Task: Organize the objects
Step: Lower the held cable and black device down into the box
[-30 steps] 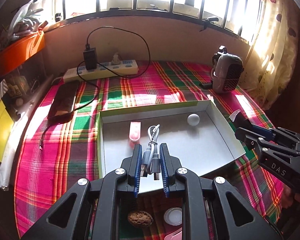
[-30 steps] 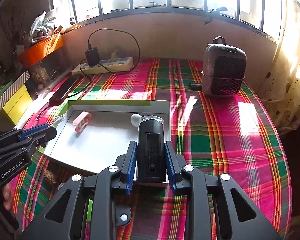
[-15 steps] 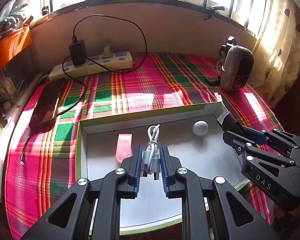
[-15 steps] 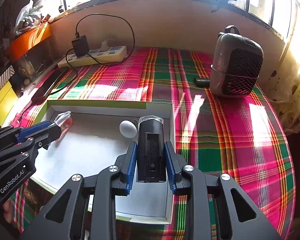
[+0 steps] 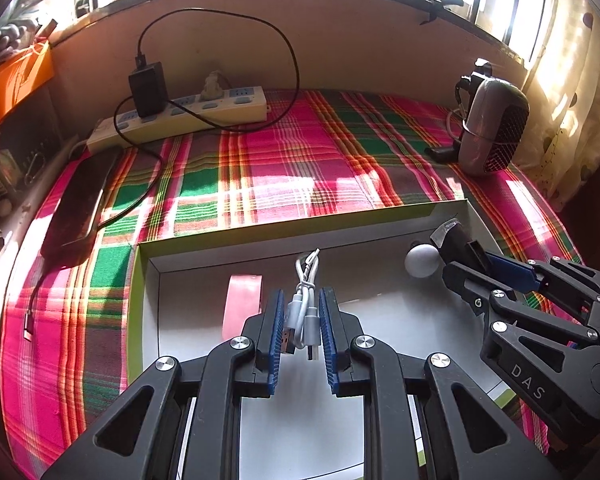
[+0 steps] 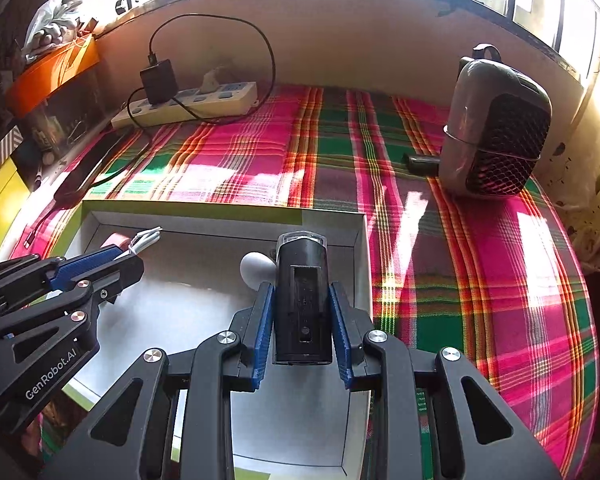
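Clamped between the pads of the left gripper [image 5: 302,326], a coiled white USB cable [image 5: 305,304] is held above the open white box [image 5: 148,280], near a pink item [image 5: 242,304]. A black flashlight-like device [image 6: 302,300] is gripped by the right gripper [image 6: 302,336] over the box's right side, beside a white ball [image 6: 255,266]. A plaid cloth [image 6: 460,260] is spread under the box.

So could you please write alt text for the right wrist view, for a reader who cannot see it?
The right gripper is shut on a black flashlight above a shallow white box holding a white ball. At left, the left gripper holds a bundled white cable over the box. A plaid cloth, power strip and small heater lie beyond.
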Demonstrator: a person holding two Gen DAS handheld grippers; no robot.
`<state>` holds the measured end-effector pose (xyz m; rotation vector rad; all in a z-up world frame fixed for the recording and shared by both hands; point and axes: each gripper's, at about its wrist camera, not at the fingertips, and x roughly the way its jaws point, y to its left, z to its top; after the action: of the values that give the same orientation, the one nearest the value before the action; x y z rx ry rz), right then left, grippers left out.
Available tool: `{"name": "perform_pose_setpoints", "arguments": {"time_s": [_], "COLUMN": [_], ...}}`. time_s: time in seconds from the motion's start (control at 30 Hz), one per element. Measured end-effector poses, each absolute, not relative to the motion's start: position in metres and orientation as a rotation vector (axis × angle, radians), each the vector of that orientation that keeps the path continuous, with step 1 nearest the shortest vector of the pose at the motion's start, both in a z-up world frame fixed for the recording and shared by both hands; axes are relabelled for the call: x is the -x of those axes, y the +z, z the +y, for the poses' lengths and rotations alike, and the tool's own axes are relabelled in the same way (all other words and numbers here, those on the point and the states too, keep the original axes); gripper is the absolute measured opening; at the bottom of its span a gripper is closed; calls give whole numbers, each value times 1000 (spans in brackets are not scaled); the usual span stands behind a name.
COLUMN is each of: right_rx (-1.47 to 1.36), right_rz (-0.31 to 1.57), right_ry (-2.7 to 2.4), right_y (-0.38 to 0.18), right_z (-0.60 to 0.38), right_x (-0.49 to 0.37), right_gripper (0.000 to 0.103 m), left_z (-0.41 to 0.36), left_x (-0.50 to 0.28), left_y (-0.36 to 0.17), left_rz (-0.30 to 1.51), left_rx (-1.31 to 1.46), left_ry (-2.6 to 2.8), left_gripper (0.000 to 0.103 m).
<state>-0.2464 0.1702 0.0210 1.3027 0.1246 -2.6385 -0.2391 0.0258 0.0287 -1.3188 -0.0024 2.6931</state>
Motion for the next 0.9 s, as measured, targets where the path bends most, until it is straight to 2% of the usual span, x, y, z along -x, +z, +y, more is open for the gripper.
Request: {"name": "perform_pose_setpoints", "arguments": {"time_s": [0.9], "right_rx": [-1328], "right_rz": [118], "right_ry": [-2606], "right_y": [9], "right_z": [162], "right_x": [259], "right_gripper": [29], "left_z": [27], "left_x": [252], "left_y": [18], "left_rz": [-1], "left_rx": [1370], "left_ry": [2680], "left_gripper": [16]}}
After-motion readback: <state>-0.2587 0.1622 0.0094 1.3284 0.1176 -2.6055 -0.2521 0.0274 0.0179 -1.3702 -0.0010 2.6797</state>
